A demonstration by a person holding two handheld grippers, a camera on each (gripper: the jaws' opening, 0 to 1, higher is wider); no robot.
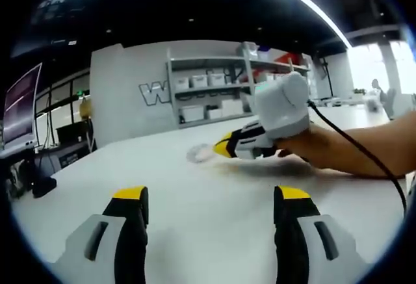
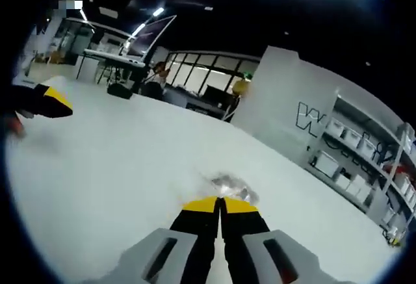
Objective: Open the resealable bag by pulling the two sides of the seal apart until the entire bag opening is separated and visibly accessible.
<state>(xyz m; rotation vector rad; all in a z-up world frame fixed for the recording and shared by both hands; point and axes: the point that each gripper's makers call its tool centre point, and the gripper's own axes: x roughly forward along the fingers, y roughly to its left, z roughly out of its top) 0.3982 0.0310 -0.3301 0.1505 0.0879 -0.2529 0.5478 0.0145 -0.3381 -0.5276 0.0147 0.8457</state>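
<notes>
A small clear resealable bag (image 1: 198, 153) lies flat on the white table (image 1: 195, 232), crumpled and shiny. In the right gripper view the bag (image 2: 227, 185) sits right at the tips of my right gripper (image 2: 221, 201), whose jaws are shut, apparently pinching the bag's near edge. The left gripper view has that right gripper (image 1: 222, 146) coming in from the right, held low over the table by a hand. My left gripper (image 1: 211, 196) is open wide, well short of the bag, with nothing between its fingers. One of its yellow fingertips (image 2: 49, 101) appears at the left of the right gripper view.
A black cable (image 1: 364, 154) trails from the right gripper across a person's forearm. Shelves with white bins (image 1: 208, 95) stand behind the table against a grey wall. A monitor (image 1: 19, 108) and dark equipment (image 1: 39, 183) sit by the table's left edge.
</notes>
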